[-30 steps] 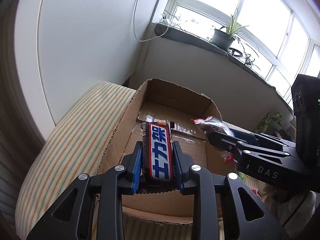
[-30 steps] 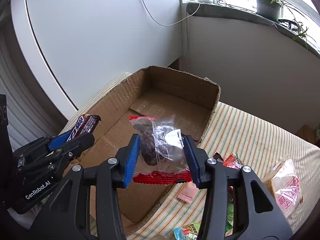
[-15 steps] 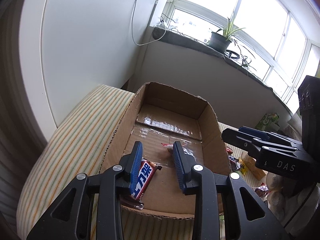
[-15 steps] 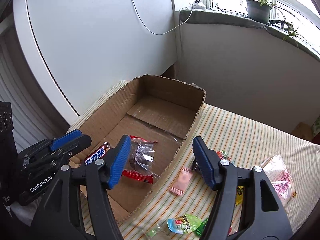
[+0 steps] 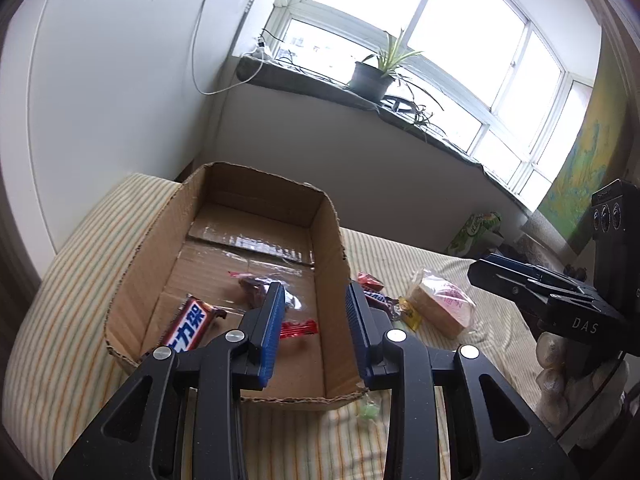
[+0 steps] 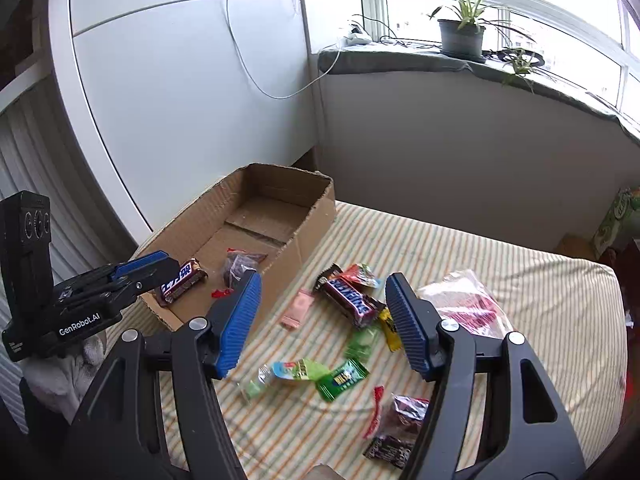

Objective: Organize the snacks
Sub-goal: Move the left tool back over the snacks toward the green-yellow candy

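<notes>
Cardboard box (image 5: 152,240) filled the left wrist view; inside lay a Snickers bar (image 5: 190,326) and a clear packet (image 5: 260,292), apparently of dark fruit. The left gripper (image 5: 314,332) hung over its near end, jaws apart, empty. From the right wrist, the right gripper (image 6: 320,320) stood wide and empty above loose snacks on the striped cloth (image 6: 460,248): another bar (image 6: 352,300), green packets (image 6: 340,378), a bread bag (image 6: 468,304).
</notes>
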### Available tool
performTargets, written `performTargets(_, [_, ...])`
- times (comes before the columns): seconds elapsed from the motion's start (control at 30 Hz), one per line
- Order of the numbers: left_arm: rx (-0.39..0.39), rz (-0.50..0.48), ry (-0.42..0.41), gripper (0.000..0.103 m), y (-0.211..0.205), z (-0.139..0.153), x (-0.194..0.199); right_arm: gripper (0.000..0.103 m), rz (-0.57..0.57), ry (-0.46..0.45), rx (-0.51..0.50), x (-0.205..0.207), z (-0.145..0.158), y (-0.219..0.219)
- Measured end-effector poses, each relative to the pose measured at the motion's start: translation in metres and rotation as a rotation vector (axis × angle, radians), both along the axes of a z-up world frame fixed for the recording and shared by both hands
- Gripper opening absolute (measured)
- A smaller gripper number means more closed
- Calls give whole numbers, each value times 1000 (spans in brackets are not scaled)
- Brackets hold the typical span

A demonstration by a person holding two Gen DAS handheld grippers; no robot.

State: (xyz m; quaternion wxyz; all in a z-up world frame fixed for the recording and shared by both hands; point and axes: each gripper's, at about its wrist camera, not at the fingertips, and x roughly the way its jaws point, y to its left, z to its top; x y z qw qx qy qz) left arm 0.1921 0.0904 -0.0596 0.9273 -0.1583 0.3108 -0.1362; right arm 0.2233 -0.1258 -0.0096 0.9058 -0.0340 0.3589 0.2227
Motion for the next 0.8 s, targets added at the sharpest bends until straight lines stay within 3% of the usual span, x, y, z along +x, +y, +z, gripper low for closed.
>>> performTargets(0.17, [3,-74,-3,30,-26,-1,-8,77,-66,6,16,-17,-2,-42])
performTargets(0.53, [92,-243,30,30,-90,-20,-20,77,-140,90,-29,-47,-46,-87])
performTargets(0.8, [180,-267,81,30,-113,-42,-19,77,-157,150,-28,-46,-75,-95])
